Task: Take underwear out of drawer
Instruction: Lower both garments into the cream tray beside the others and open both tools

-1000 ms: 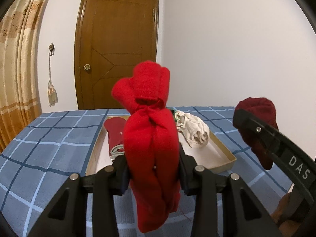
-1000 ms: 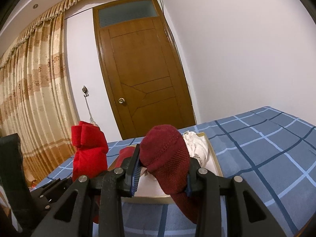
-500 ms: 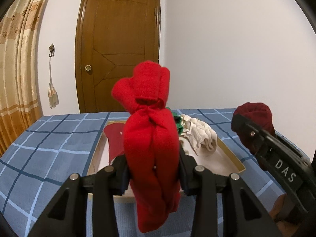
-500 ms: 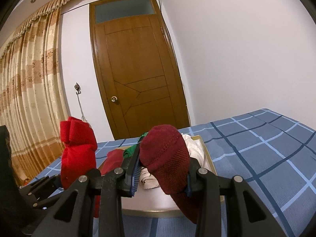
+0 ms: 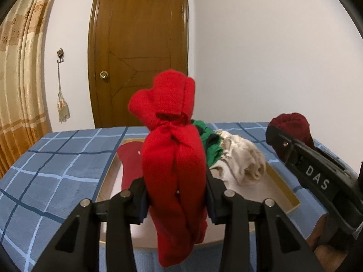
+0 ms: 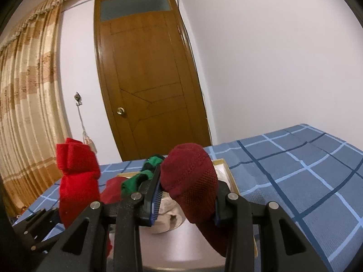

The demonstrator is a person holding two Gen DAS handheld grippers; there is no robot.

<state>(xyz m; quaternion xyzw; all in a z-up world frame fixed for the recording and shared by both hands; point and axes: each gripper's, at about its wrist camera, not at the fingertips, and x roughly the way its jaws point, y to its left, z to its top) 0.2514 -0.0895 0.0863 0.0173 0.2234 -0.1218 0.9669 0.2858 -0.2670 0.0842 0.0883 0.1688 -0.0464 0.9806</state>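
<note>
Fingers of the left gripper (image 5: 175, 200) clamp a bright red bundle (image 5: 173, 158); the right gripper (image 6: 188, 200) clamps a dark red bundle (image 6: 190, 181). Both look soft and light, best pinched mid-fold. Beyond them in the drawer (image 5: 283, 188): red cloth (image 5: 129, 158), cream garment (image 5: 245, 161), green piece (image 5: 209, 144). Nothing blocks.

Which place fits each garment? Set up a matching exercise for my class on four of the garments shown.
Column 1:
1. bright red bundle
2. maroon bundle
3. green garment
4. cream garment

Column 2:
a. right gripper
b. drawer, nearer side
c. left gripper
d. drawer, far end

Pairs: 1-c, 2-a, 3-d, 4-b
</note>
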